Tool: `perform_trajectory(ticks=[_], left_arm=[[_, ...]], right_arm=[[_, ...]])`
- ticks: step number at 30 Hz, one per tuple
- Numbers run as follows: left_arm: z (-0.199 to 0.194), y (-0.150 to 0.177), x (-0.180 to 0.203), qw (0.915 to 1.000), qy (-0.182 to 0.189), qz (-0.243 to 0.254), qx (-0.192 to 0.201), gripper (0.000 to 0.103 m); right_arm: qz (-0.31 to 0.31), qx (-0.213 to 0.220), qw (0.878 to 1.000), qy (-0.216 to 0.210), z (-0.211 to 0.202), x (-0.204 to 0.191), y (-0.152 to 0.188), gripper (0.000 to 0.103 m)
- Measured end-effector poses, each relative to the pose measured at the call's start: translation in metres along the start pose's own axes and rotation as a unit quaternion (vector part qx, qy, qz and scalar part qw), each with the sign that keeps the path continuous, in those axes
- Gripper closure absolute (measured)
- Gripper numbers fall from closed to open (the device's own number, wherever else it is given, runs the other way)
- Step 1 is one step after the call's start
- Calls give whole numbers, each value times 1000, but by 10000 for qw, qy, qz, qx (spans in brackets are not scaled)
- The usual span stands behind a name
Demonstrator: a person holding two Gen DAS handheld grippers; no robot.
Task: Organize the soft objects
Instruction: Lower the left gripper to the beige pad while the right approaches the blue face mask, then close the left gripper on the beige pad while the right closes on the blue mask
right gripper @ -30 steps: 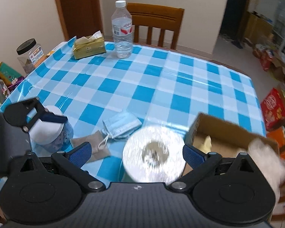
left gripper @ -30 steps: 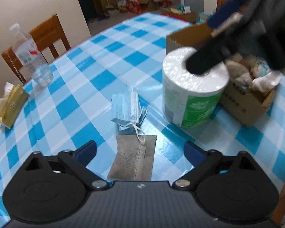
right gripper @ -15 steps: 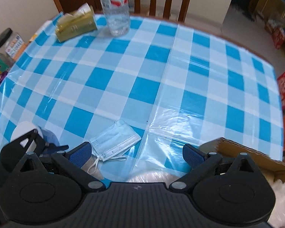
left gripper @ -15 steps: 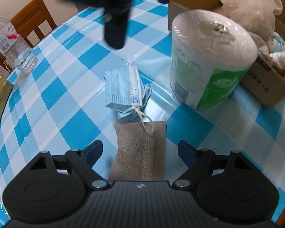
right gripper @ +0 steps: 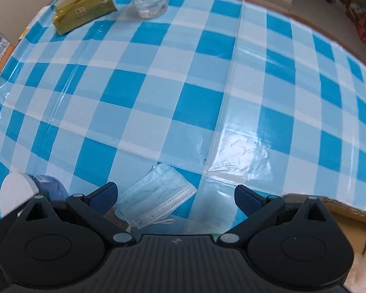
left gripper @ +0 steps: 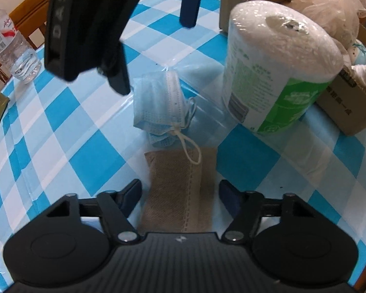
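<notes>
Left tool (left gripper: pixel 180 193) closing, straddling pouch (left gripper: pixel 178 190) | pouch: flat, brown, stitched seam

Surface cover (left gripper: pixel 61 131): checked in bright blue, pale blue and white — glossy.
Face mask (left gripper: pixel 158 102): light blue with a white edge band and white ear loops.
Pouch (left gripper: pixel 180 190): dull grey-brown, a paler stitched line down its middle.
Paper roll (left gripper: pixel 275 66): white, its wrapper printed green and white lower down.
Box (left gripper: pixel 346 102): plain brown cardboard with dark print on its side.
Left tool (left gripper: pixel 180 193): black body, dark blue pads.
Right tool (right gripper: pixel 175 195): black body, dark blue pads — white lettering on its side in the left wrist view.
Tissue pack (right gripper: pixel 83 12): olive-gold.
Chair (left gripper: pixel 29 12): orange-brown wood.
</notes>
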State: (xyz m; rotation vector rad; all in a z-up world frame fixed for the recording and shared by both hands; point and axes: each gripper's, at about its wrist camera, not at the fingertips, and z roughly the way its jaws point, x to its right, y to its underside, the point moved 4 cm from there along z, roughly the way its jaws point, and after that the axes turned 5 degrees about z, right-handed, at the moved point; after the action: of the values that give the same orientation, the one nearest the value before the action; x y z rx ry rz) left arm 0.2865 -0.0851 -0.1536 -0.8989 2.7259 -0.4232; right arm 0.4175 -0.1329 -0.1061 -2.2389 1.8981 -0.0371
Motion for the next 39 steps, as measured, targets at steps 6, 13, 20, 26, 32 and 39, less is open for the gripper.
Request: perform_trajectory(ticks=[6,13,20,26,32,39], left_arm=[[-1,1,1,10000,10,-43,47,38],[-2,2,1,9999,38,-60,104,38],[-3,5,-2,9999,64,-34,150,38],[-4,7,-1,9998,109,58,148,38],[-6,10,1,9997,147,180,93,38],[-10,7,-4,9999,82,-126,46,63]], right_arm=[[257,-300,9992,-24,23,0,-4,0],[330,-378,9984,242,44,-11,-4,1],[309,-400,9981,360,55,-21,-1,15],[281,-360,9981,406,58,-23,0,20],[261,-267,9985,396,55,-19,1,27],[111,-141,9990,416,46,-16,6,45]])
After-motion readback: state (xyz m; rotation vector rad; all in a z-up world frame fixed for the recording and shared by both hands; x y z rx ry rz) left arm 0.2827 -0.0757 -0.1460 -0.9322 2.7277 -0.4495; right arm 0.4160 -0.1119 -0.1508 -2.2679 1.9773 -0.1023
